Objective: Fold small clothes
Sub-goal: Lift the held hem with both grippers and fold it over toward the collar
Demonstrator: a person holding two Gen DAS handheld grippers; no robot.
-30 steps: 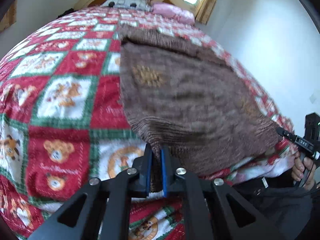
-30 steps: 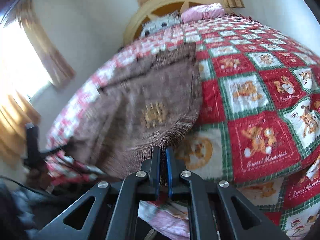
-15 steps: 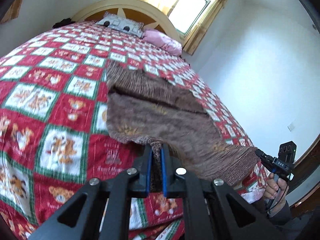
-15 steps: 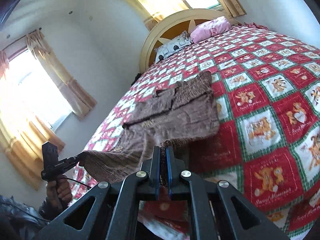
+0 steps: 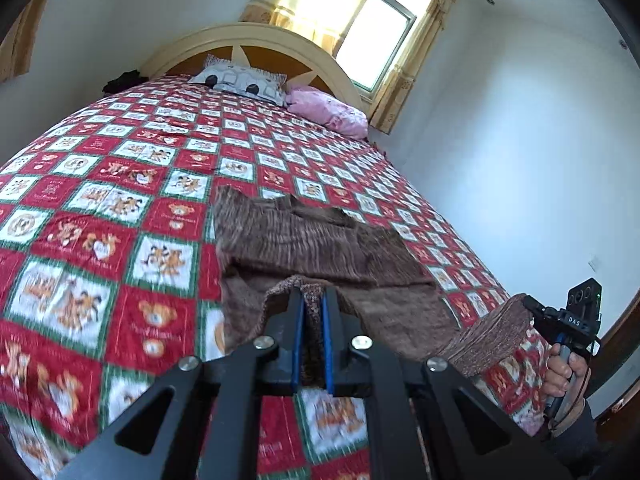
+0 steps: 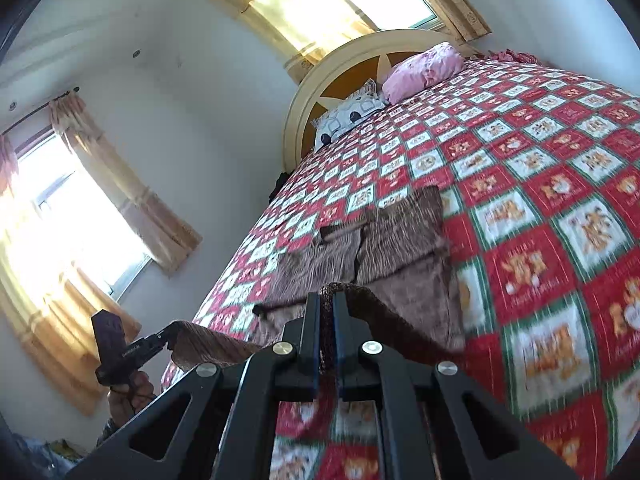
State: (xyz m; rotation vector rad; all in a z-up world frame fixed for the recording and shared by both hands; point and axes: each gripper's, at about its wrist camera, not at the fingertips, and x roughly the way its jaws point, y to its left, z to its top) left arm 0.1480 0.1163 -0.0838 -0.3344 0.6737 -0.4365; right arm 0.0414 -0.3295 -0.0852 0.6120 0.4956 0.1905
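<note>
The bed (image 5: pixel 120 208) fills the room ahead of you, its red, white and green bear quilt running to a rounded headboard (image 5: pixel 248 40) with a patterned pillow (image 5: pixel 240 82) and a pink pillow (image 5: pixel 328 114) under a curtained window (image 5: pixel 376 28). The brown knitted garment (image 5: pixel 304 240) lies near the foot edge of the bed, towards its right side, its far part flat on the quilt. Its near hem is lifted off the quilt, stretched crosswise between your hands, and the rest lies straight ahead of both. Your left gripper (image 5: pixel 312 320) is clamped on one hem corner, your right gripper (image 6: pixel 327 320) on the other, knit pinched between each pair of blue pads. Neither hand looks nearer; carrying both forward together should lay the hem over the far part.
</note>
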